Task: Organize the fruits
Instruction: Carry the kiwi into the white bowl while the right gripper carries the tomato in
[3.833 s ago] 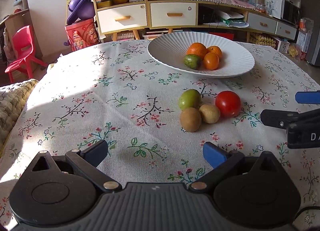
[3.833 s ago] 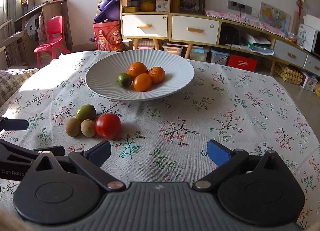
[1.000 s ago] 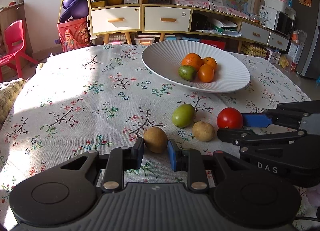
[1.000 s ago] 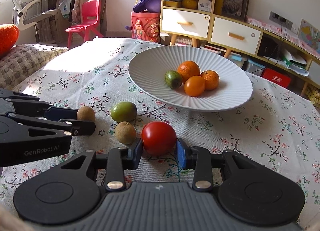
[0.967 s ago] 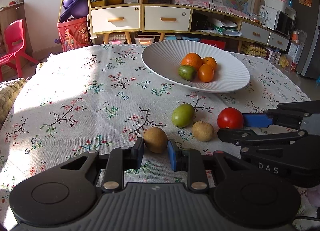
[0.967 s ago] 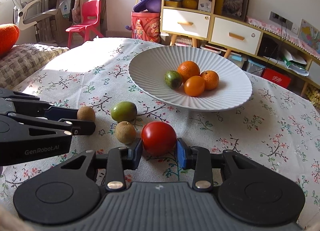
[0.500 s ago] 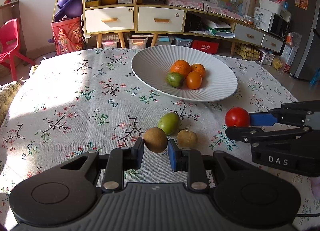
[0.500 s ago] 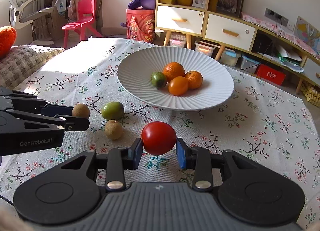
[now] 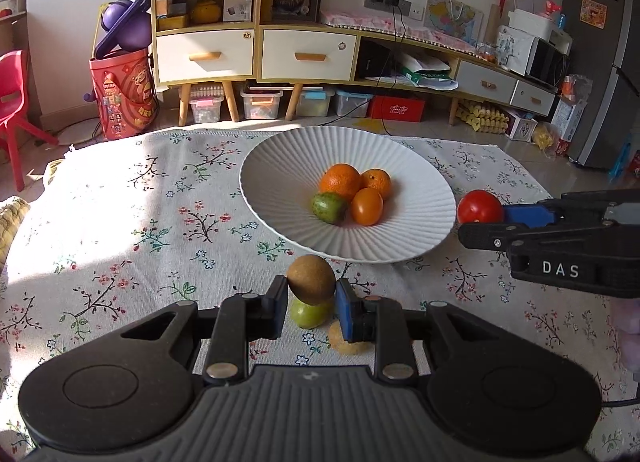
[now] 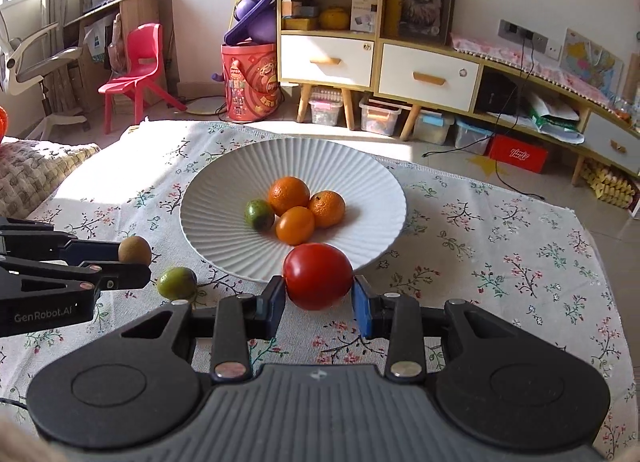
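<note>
My left gripper [image 9: 311,294] is shut on a brown kiwi [image 9: 311,279] and holds it above the table, just short of the near rim of the white ribbed plate [image 9: 276,165]. My right gripper [image 10: 318,298] is shut on a red tomato [image 10: 318,276] at the plate's near rim [image 10: 216,197]. The plate holds two oranges, an orange tomato and a green fruit [image 9: 329,207]. A green fruit [image 10: 176,282] and a second brown kiwi [image 9: 352,345] lie on the cloth below my left gripper. The tomato [image 9: 479,206] and the held kiwi [image 10: 135,250] show in the opposite views.
The table has a flowered cloth [image 9: 120,221]. Beyond the far edge stand a cabinet with drawers [image 9: 256,53], a red bucket [image 9: 122,91] and a red chair [image 10: 136,61]. A woven cushion [image 10: 36,169] lies at the left.
Both grippers closed on their fruit, lifted them off the cloth and moved forward toward the plate. The green fruit and the second kiwi stayed on the cloth.
</note>
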